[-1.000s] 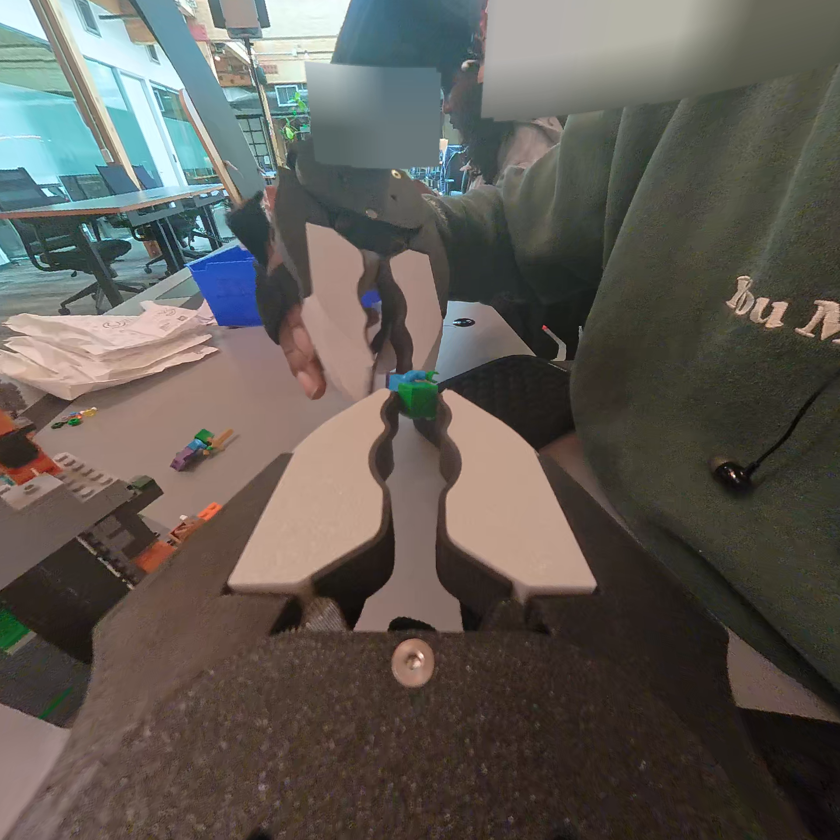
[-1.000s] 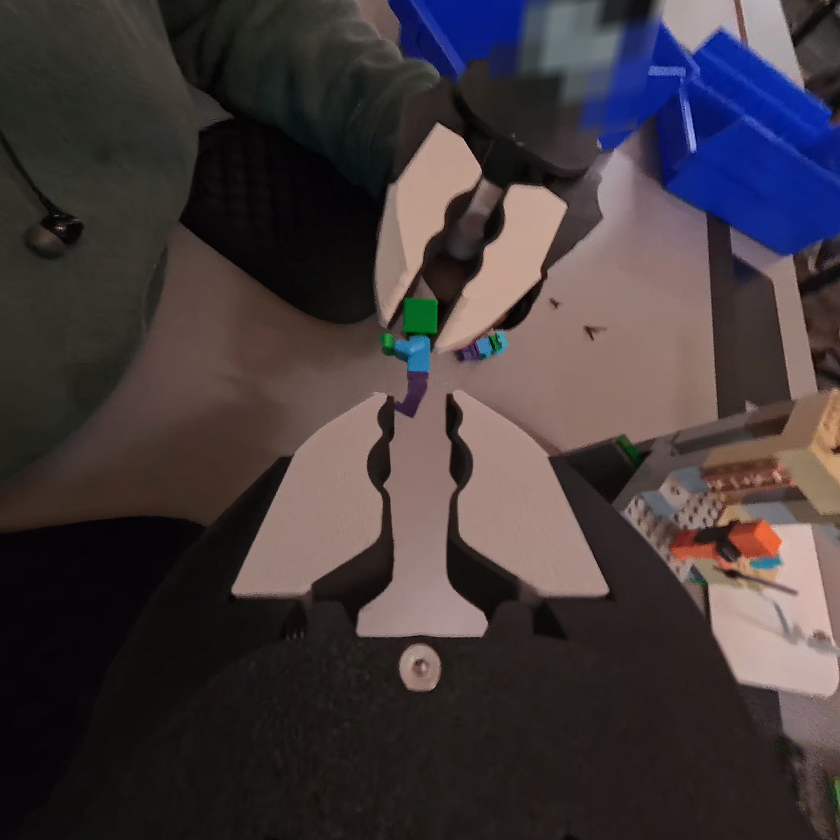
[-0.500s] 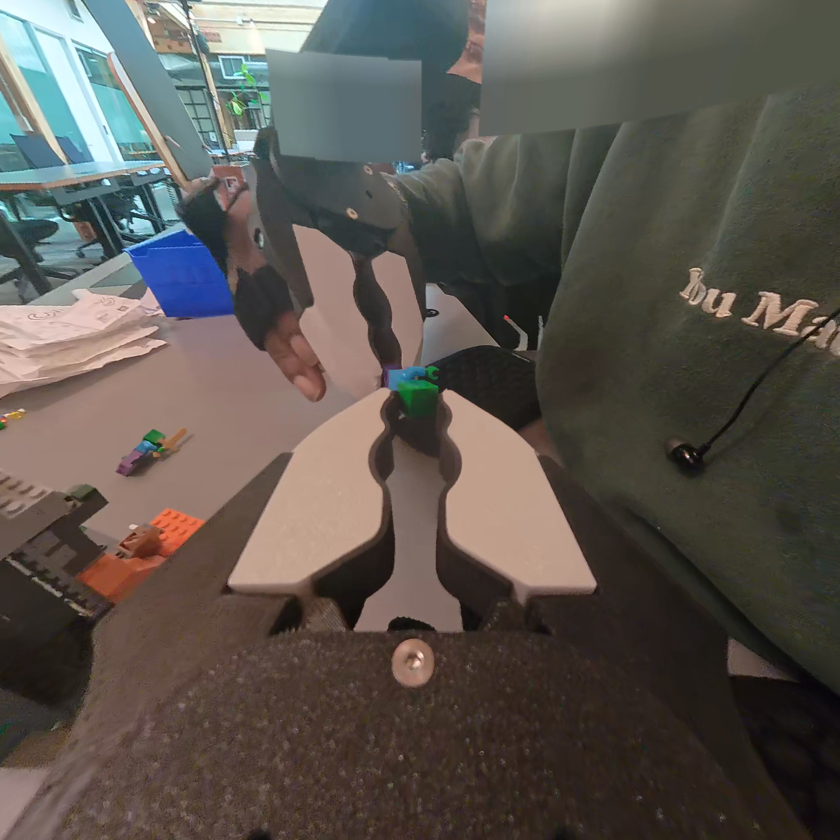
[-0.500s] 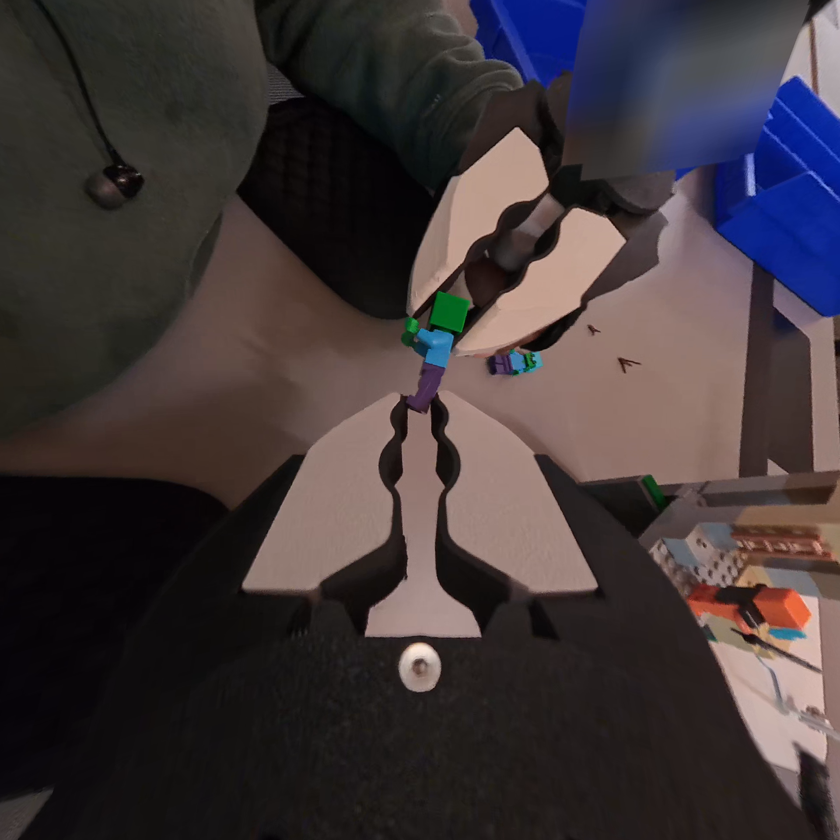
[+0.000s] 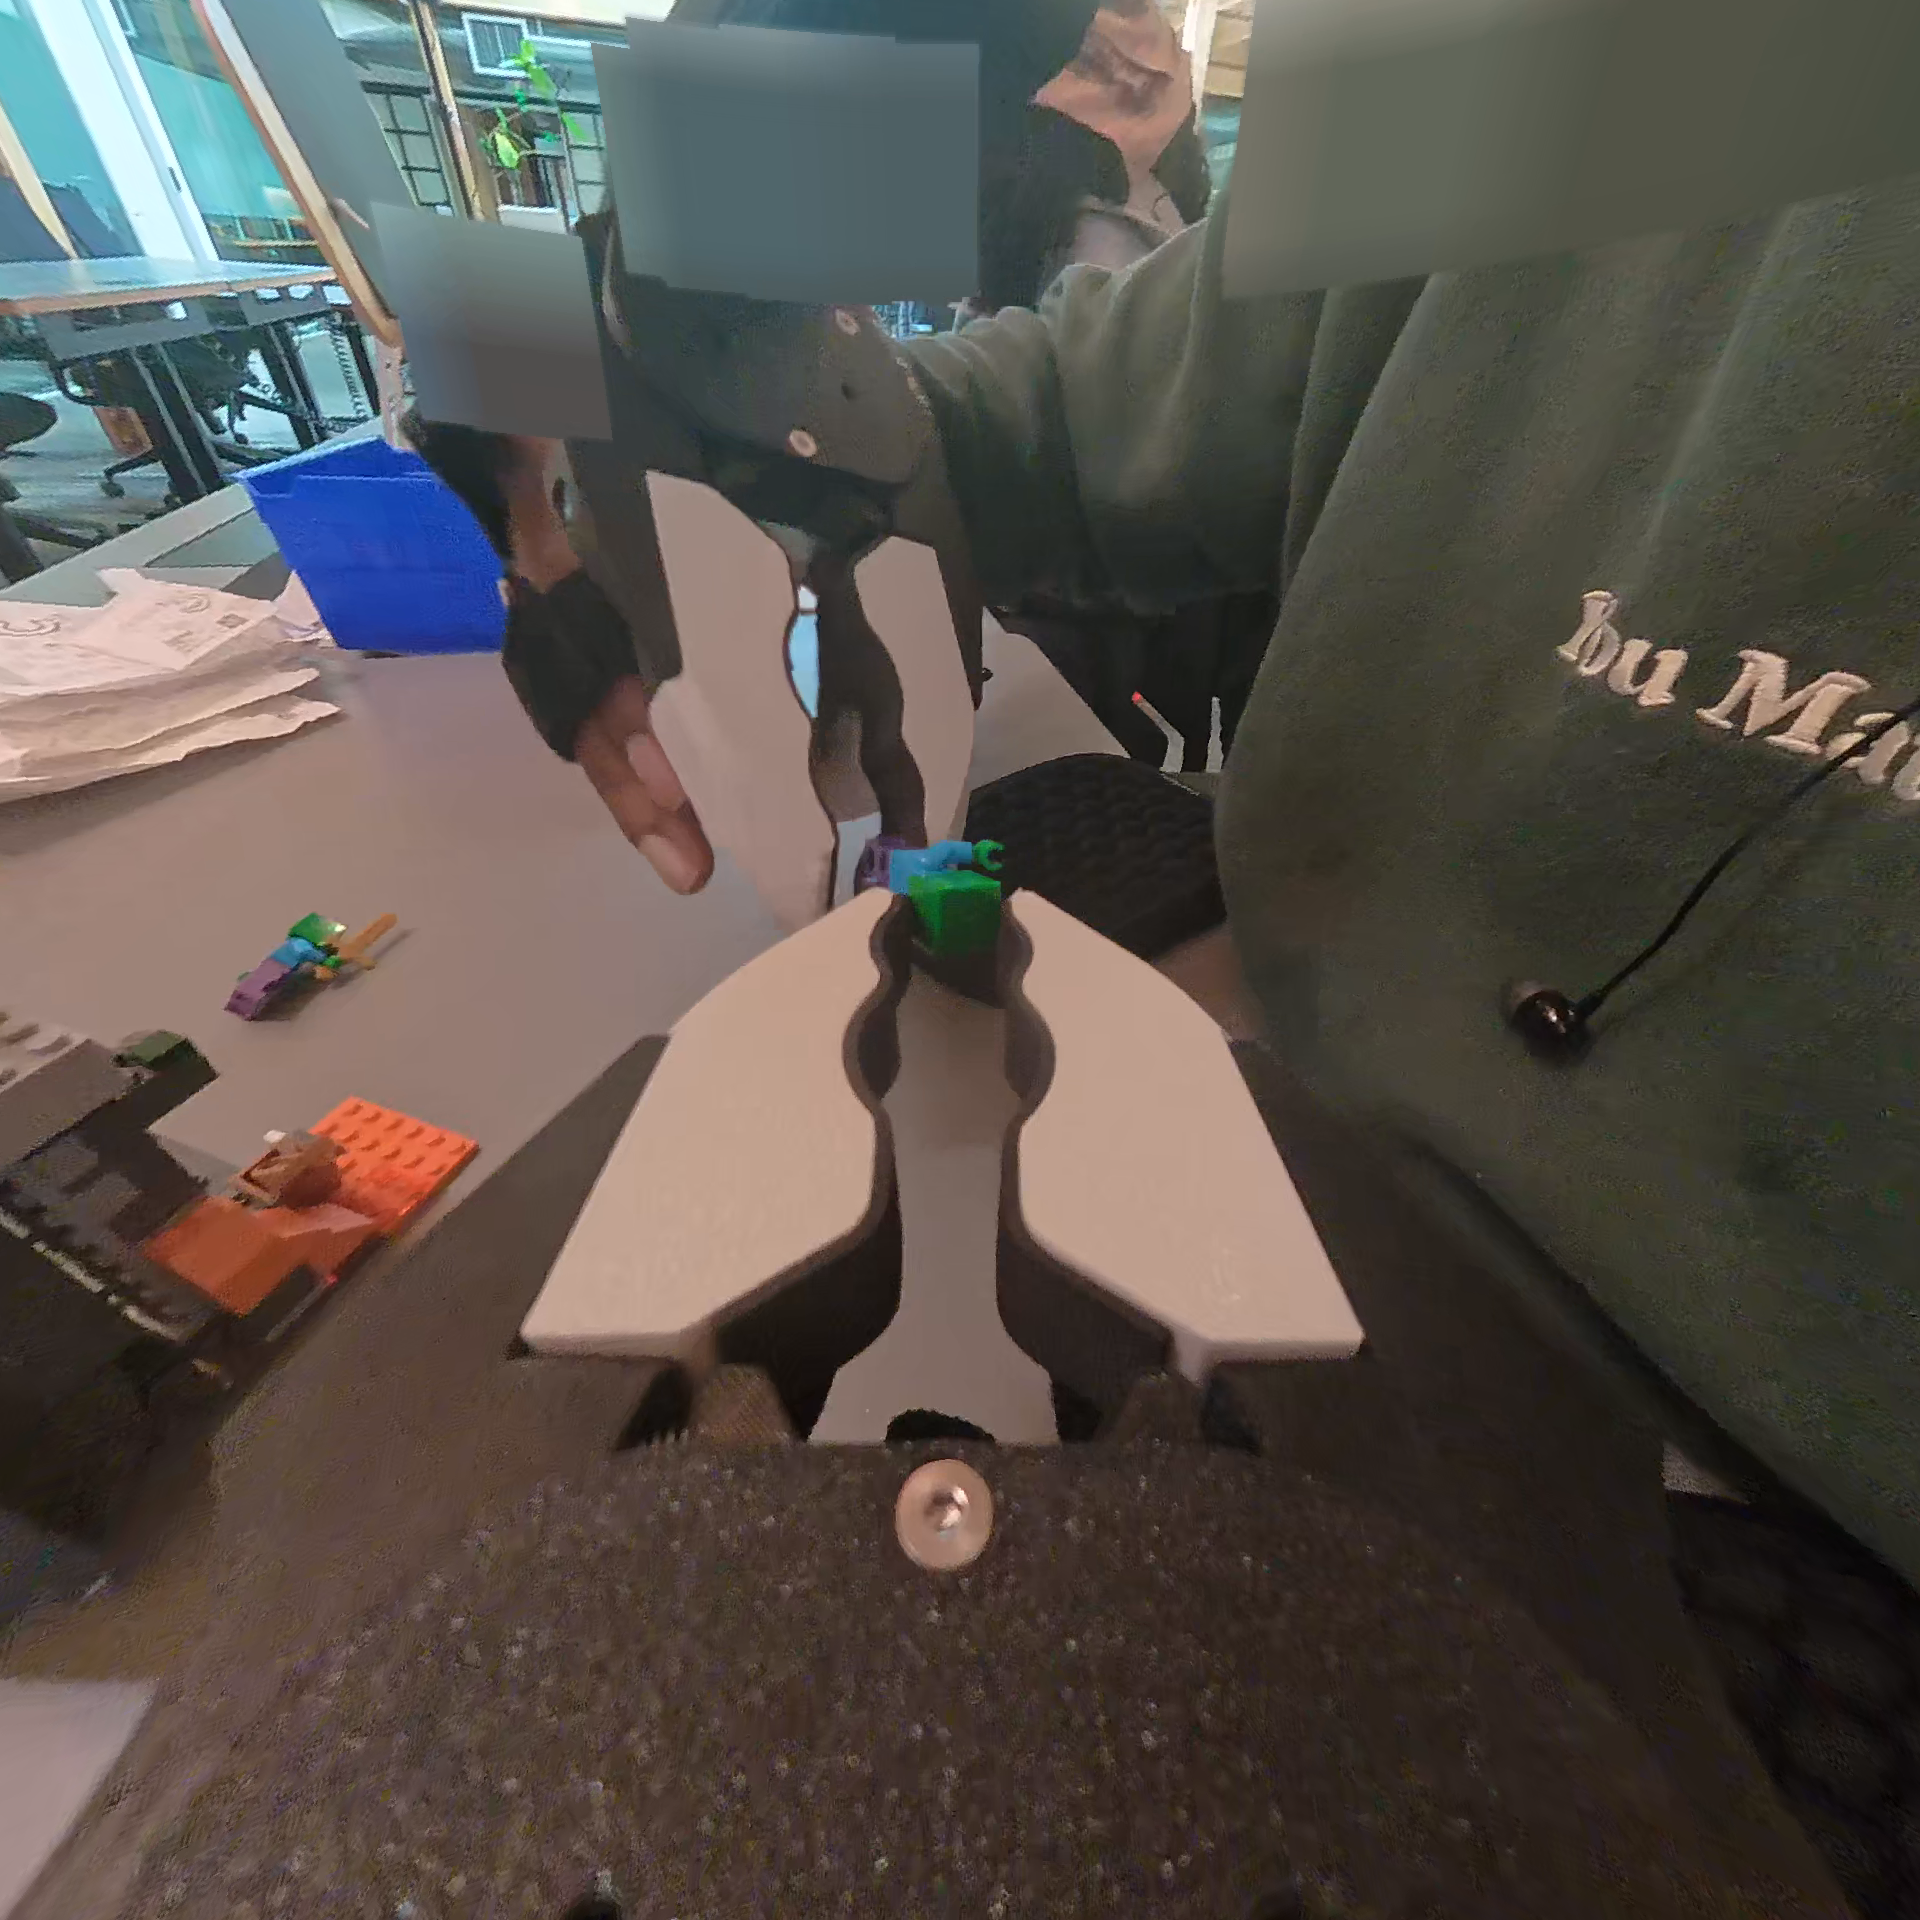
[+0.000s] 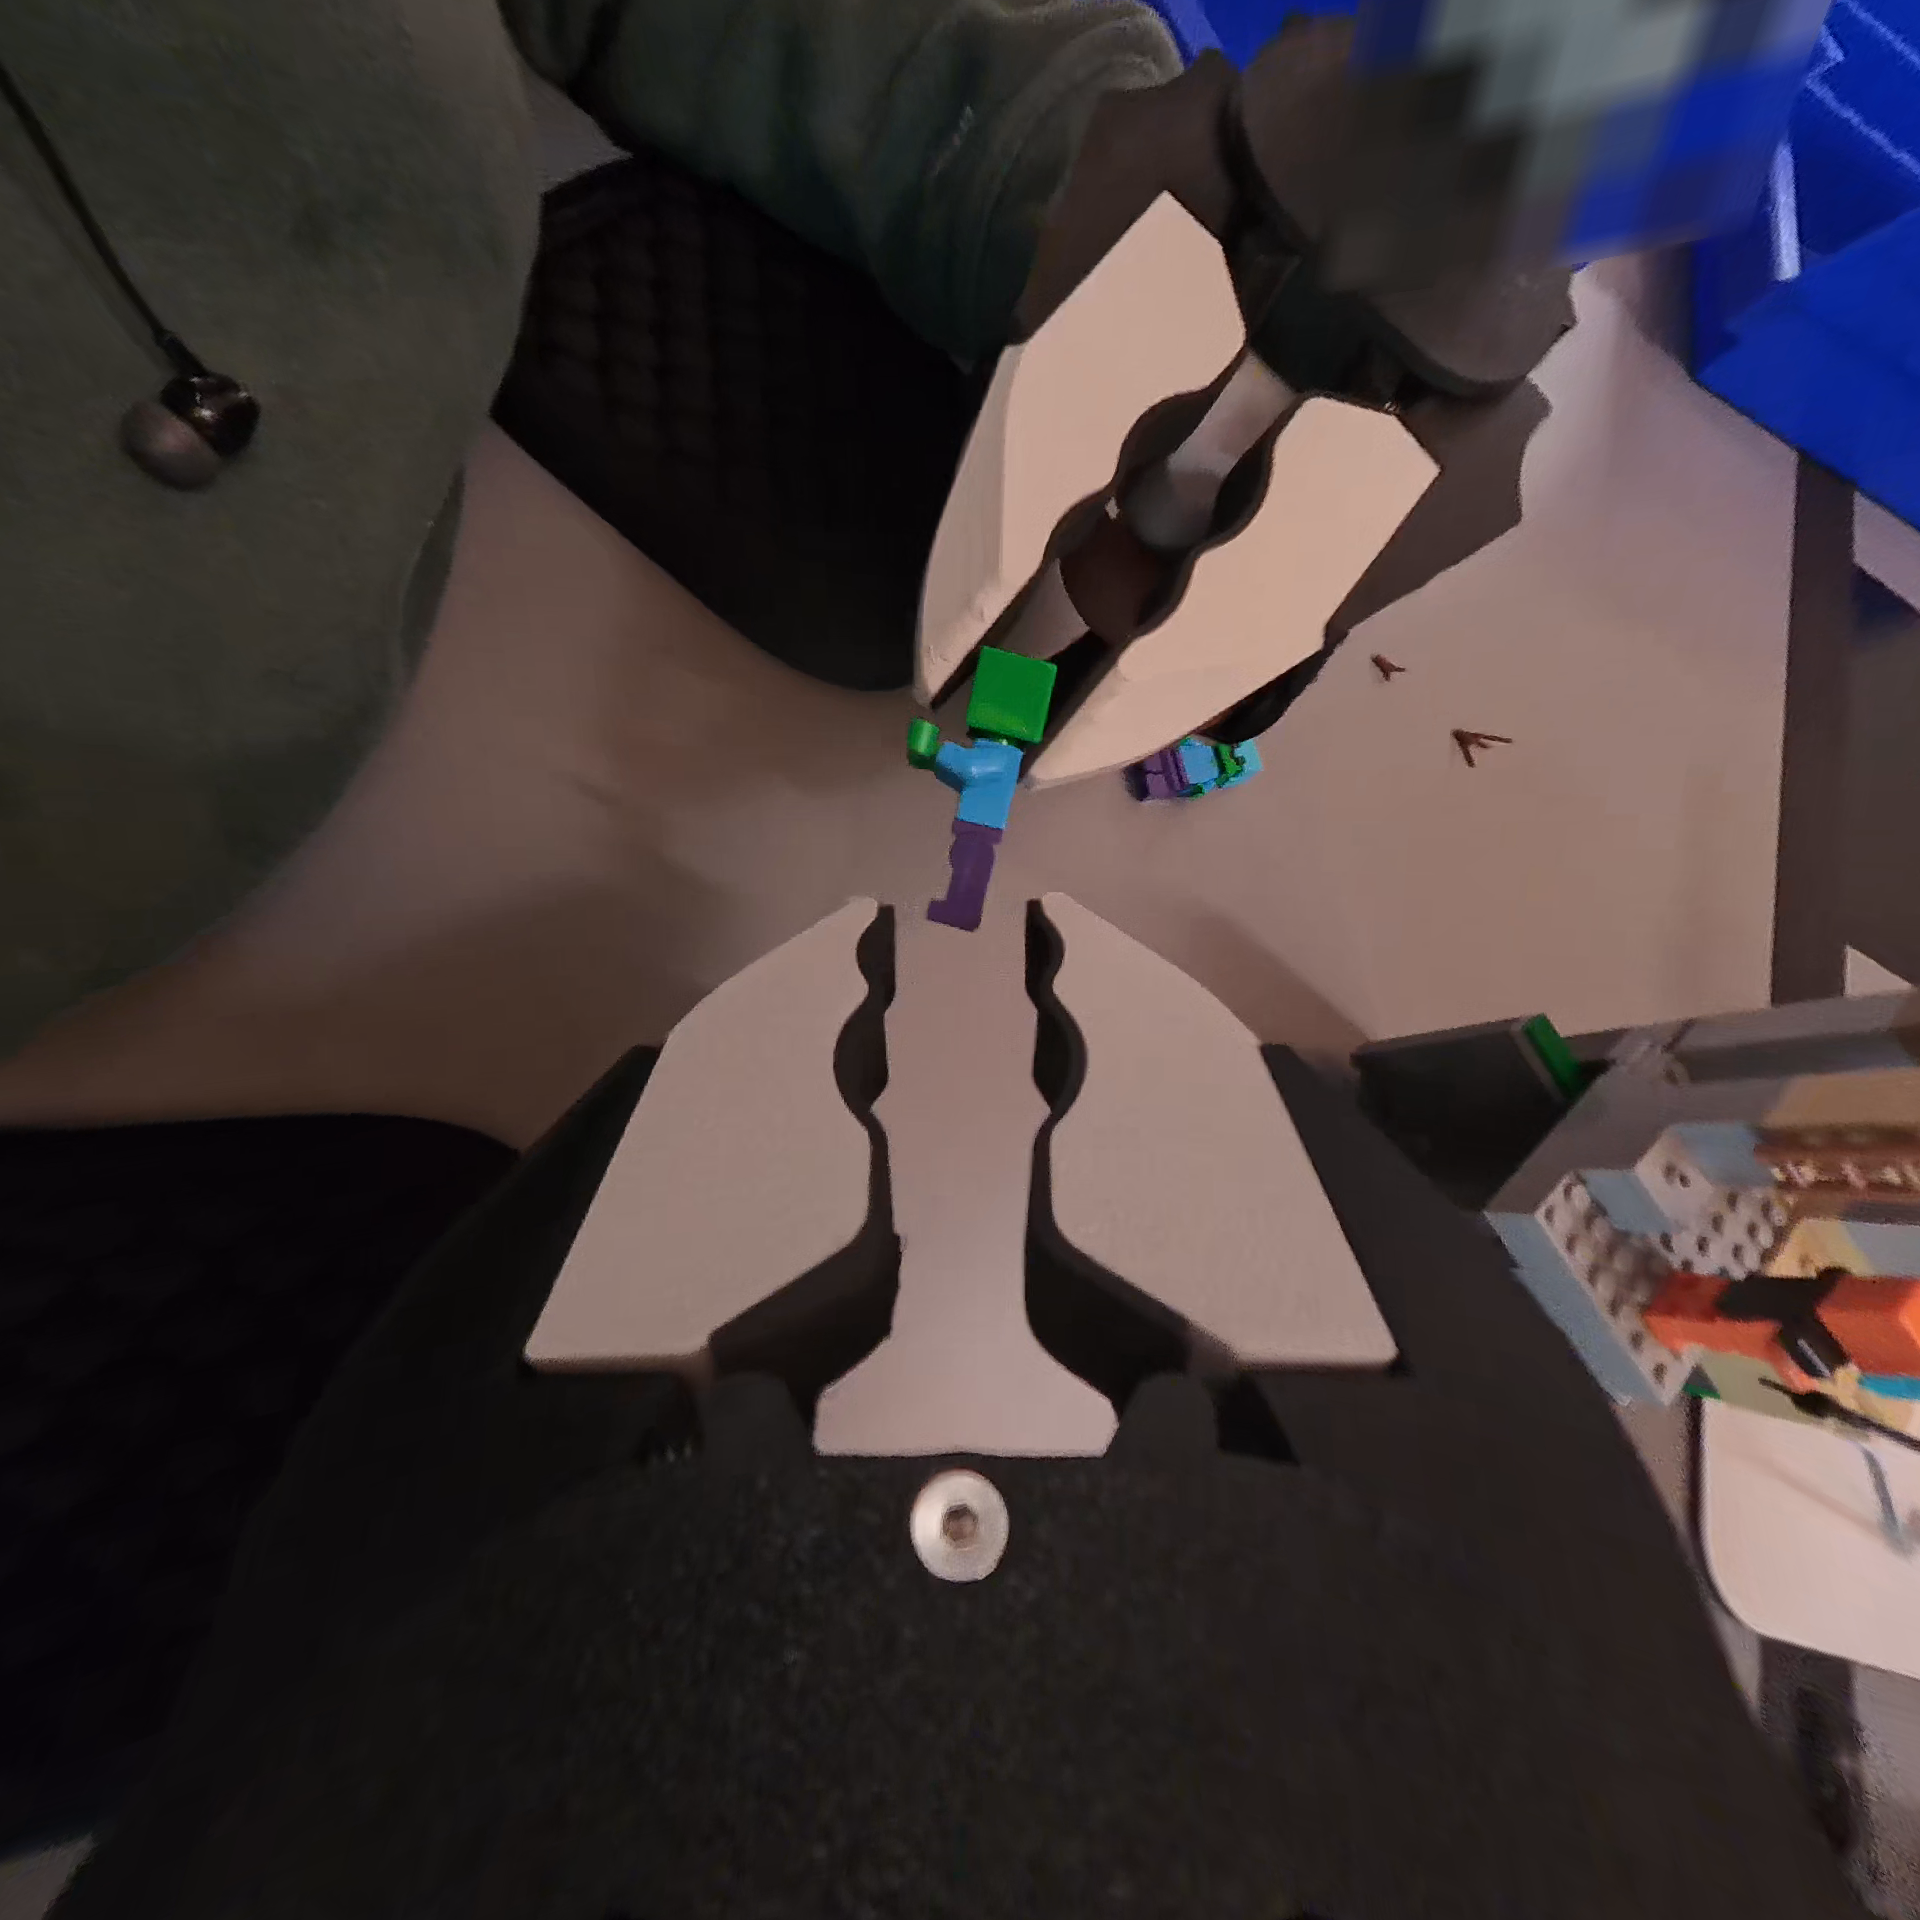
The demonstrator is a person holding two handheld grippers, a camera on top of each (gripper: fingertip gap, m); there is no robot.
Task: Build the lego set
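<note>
Lego man (image 6: 985, 781) with a green head is hanging in the air above the gray table (image 6: 1351, 831). The left gripper (image 6: 1023, 727) is pinching his head tight. The right gripper (image 6: 958, 909) is waiting open, its tips on each side of his purple feet. Another little man (image 5: 301, 961) is lying far left.

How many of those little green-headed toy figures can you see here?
2. One figure is held in the air by its head in the left gripper. A second figure lies on the grey table. Others may be hidden in the build.
</note>
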